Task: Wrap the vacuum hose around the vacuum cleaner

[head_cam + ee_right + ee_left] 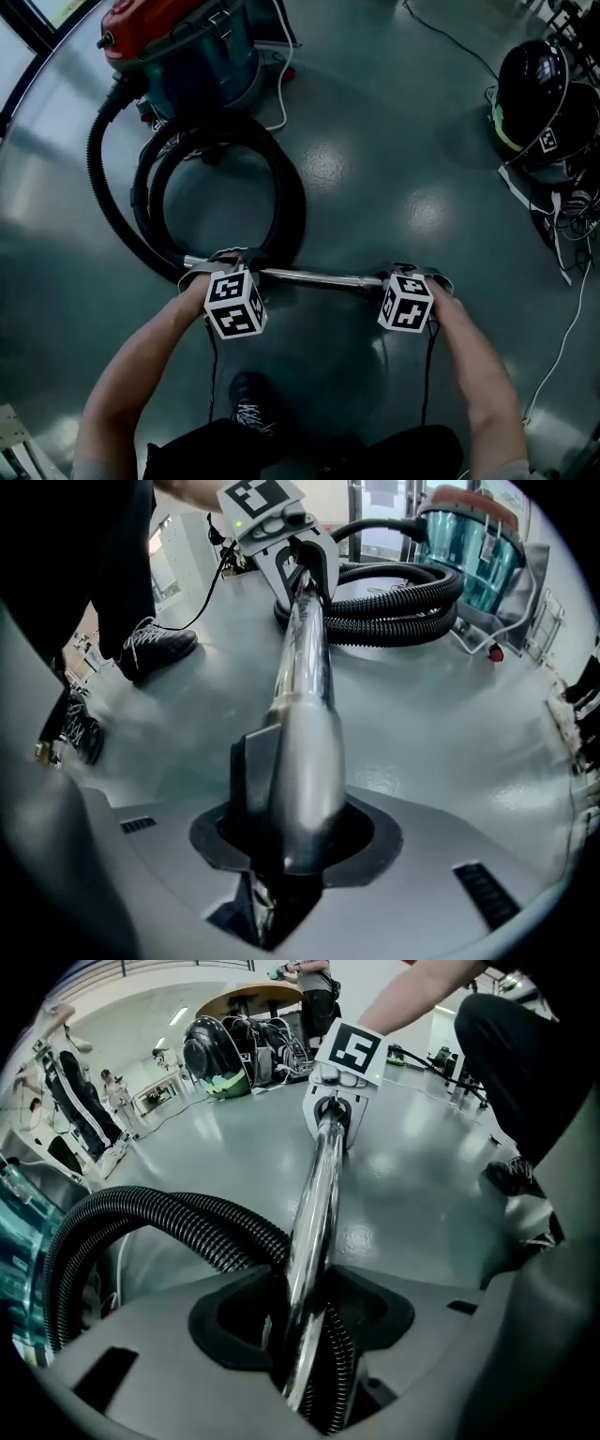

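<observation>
A vacuum cleaner (178, 47) with a red top and teal body stands on the floor at the upper left. Its black ribbed hose (281, 178) lies coiled in loops in front of it and ends in a shiny metal tube (319, 277) held level above the floor. My left gripper (225, 262) is shut on the tube's hose end; in the left gripper view the tube (314, 1222) and hose (178, 1218) run out from between the jaws. My right gripper (410, 274) is shut on the other end, where the tube (305, 667) widens.
A black round machine (534, 84) with cables (562, 234) sits at the right edge. A white cord (281, 94) trails beside the vacuum. The person's shoe (248, 398) stands just below the tube. The floor is glossy grey.
</observation>
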`<act>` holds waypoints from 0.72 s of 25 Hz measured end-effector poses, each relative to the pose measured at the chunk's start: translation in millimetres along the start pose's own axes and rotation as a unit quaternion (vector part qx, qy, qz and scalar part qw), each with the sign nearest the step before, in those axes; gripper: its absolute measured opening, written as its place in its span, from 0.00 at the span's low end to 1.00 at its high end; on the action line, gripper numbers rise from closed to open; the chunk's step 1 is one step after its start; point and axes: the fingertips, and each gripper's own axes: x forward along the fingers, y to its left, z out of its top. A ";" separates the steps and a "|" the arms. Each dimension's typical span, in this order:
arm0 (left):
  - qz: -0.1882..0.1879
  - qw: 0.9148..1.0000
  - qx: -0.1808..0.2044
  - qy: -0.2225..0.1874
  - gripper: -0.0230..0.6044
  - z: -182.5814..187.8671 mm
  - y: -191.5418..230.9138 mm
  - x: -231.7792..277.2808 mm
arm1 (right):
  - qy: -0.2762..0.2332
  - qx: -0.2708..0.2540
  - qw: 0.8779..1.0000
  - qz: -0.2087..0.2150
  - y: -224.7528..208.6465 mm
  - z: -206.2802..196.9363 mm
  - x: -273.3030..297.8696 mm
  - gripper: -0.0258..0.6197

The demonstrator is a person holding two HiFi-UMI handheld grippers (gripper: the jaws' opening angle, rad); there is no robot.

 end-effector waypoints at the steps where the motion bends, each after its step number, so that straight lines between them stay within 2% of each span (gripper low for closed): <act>1: 0.004 1.000 0.004 -0.002 0.36 1.3 0.0 1.8 | 0.001 0.003 1.000 0.001 -0.2 -1.8 0.3 0.26; 8: 0.009 1.000 0.024 -0.009 0.35 1.5 -1.9 3.0 | 0.001 0.017 1.000 -0.011 -0.8 -1.8 -1.2 0.26; 11: 0.016 0.999 0.032 -0.009 0.34 1.4 -1.8 4.8 | -0.008 0.055 0.998 -0.037 -9.3 -6.9 -4.9 0.37; 18: 0.007 1.000 0.028 -0.005 0.34 4.2 -3.0 7.5 | -0.028 0.088 0.993 -0.068 -12.4 -20.0 -23.9 0.40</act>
